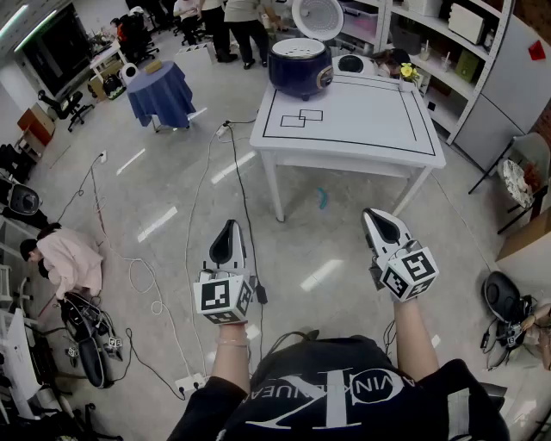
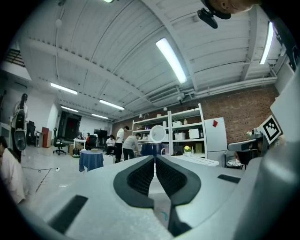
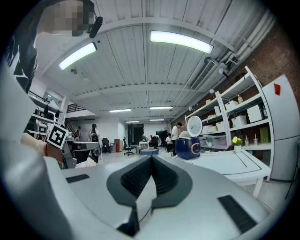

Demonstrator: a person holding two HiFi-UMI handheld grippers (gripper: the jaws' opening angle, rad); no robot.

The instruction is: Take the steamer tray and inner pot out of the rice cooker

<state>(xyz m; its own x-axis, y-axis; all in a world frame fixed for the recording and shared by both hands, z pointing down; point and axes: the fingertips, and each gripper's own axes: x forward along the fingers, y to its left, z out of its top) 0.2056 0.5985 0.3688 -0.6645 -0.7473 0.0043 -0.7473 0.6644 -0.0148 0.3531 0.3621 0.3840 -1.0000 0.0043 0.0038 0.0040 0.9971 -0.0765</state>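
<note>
A dark blue rice cooker (image 1: pixel 300 66) stands at the far left corner of the white table (image 1: pixel 362 142), its white lid (image 1: pixel 318 17) raised. Something white fills its top; I cannot tell tray from pot. The cooker also shows small in the left gripper view as the rice cooker (image 2: pixel 151 148) and in the right gripper view as the rice cooker (image 3: pixel 189 147). My left gripper (image 1: pixel 227 235) and right gripper (image 1: pixel 376 220) are held level over the floor, well short of the table. Both are shut with nothing between the jaws.
Black lines mark rectangles on the table top. Cables (image 1: pixel 237 181) trail across the floor to the table. A round table with a blue cloth (image 1: pixel 161 91) stands far left. Shelves (image 1: pixel 448 43) line the right wall. People stand at the back; one person (image 1: pixel 65 258) crouches at left.
</note>
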